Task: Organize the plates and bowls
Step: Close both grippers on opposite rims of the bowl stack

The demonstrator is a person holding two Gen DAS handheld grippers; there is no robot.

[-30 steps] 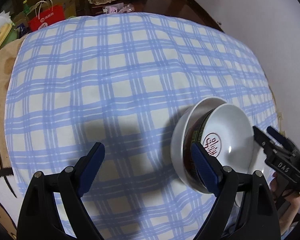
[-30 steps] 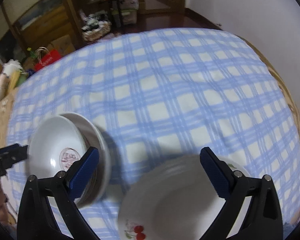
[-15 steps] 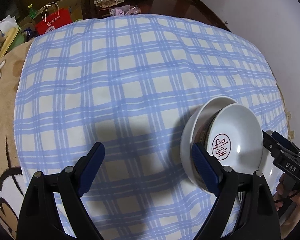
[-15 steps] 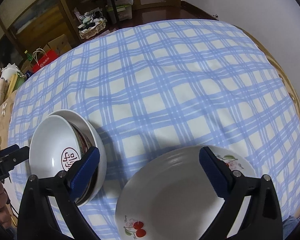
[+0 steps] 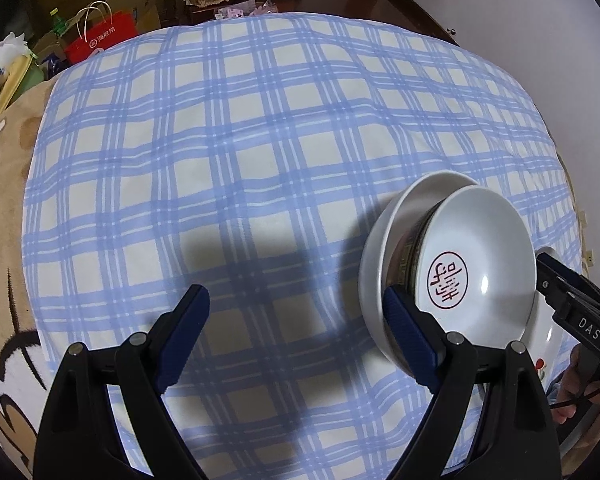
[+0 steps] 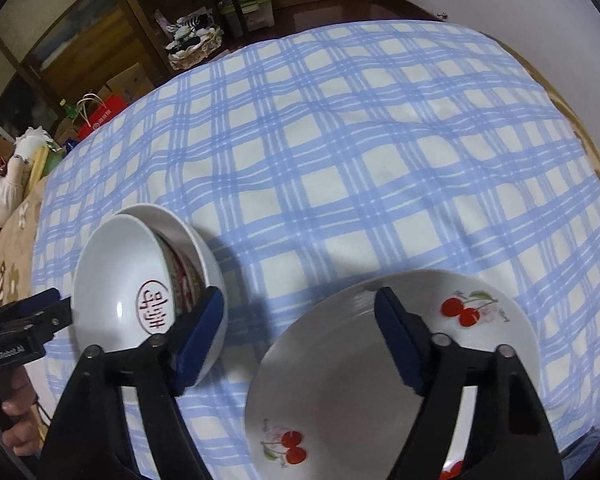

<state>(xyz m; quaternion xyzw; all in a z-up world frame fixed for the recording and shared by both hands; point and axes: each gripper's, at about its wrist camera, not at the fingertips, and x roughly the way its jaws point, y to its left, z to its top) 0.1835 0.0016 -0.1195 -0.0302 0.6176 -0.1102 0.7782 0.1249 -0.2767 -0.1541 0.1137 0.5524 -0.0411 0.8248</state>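
Note:
Two nested bowls (image 5: 480, 264) stand on the blue checked cloth (image 5: 260, 140); the inner one is white with a red seal mark, the outer one (image 6: 204, 252) plain white. A white plate with cherries (image 6: 340, 380) lies to their right. My left gripper (image 5: 294, 300) hangs open over bare cloth, left of the bowls, with nothing between its fingers. My right gripper (image 6: 300, 300) hovers over the plate's left rim; its jaws are closing and the pads touch nothing. Its left finger (image 6: 200, 328) is beside the bowls. Each gripper shows at the other view's edge (image 5: 556, 276) (image 6: 56, 306).
A beige patterned blanket (image 5: 4, 220) lies under the cloth on the left. Beyond the far edge are a red paper bag (image 5: 100, 38), a wicker basket (image 6: 194, 46) and wooden shelves (image 6: 112, 20). A white wall (image 5: 540, 32) runs along the right.
The right gripper's jaws have drawn closer together. The cherry plate, blurred and low at first, now shows sharp and fuller under them. The left gripper stays as wide as before.

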